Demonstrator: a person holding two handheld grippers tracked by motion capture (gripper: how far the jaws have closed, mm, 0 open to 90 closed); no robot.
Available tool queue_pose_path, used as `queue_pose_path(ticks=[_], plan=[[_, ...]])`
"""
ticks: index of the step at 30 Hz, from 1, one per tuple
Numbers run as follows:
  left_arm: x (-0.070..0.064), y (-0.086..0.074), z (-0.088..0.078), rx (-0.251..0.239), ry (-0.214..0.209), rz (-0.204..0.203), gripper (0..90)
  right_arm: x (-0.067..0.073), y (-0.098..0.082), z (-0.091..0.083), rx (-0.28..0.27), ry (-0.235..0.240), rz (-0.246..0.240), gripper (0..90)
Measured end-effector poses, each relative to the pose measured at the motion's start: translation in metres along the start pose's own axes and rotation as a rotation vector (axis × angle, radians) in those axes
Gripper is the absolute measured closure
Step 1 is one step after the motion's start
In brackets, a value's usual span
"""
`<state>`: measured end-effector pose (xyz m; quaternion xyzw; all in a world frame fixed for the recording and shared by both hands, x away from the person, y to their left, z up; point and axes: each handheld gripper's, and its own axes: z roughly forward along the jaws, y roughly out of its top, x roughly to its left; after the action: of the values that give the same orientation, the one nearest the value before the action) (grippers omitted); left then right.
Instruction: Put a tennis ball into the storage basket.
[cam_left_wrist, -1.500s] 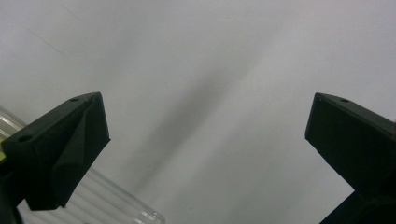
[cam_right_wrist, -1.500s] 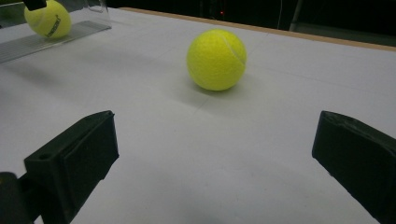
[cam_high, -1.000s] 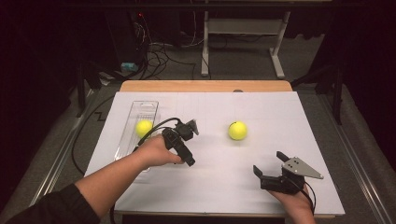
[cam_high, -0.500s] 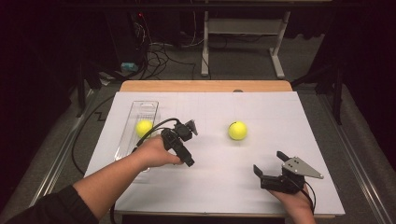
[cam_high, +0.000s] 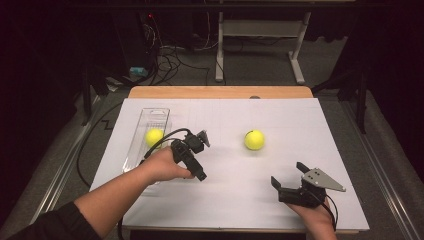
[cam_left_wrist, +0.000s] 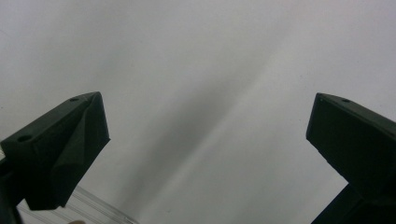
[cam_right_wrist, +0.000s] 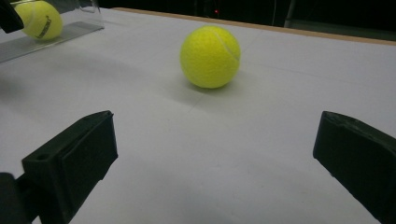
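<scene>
Resting on the white table sheet, both grippers gape empty: the left gripper beside the clear plastic tray holding one yellow tennis ball, the right gripper facing the loose yellow tennis ball.

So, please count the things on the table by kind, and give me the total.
Yellow tennis balls: 2 (one in the tray, one on the white sheet)
Clear plastic tray: 1
Handheld grippers: 2 (left, right)
Total: 5
</scene>
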<state>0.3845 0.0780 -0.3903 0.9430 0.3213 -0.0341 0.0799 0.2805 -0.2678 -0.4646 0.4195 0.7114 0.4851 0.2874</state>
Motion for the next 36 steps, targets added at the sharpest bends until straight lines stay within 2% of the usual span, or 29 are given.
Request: queue_pose_path(ticks=[2, 5, 12, 27, 36], plan=[[0.001, 0.0, 0.0, -0.007, 0.002, -0.002, 0.1, 0.0, 0.0, -0.001, -0.006, -0.003, -0.011, 0.0], [0.003, 0.0, 0.0, -0.009, -0.004, -0.007, 0.1, -0.001, 0.0, -0.002, -0.006, -0.01, 0.007, 0.0], [0.008, -0.002, 0.001, -0.013, -0.013, -0.023, 0.1, -0.002, 0.005, 0.001, 0.003, -0.017, -0.001, 0.0], [0.007, -0.003, 0.002, -0.016, -0.019, -0.008, 0.1, 0.001, 0.017, 0.012, 0.008, -0.031, -0.002, 0.0], [0.009, -0.005, 0.004, -0.018, -0.023, -0.013, 0.1, 0.002, 0.024, 0.022, 0.011, -0.03, -0.008, 0.0]])
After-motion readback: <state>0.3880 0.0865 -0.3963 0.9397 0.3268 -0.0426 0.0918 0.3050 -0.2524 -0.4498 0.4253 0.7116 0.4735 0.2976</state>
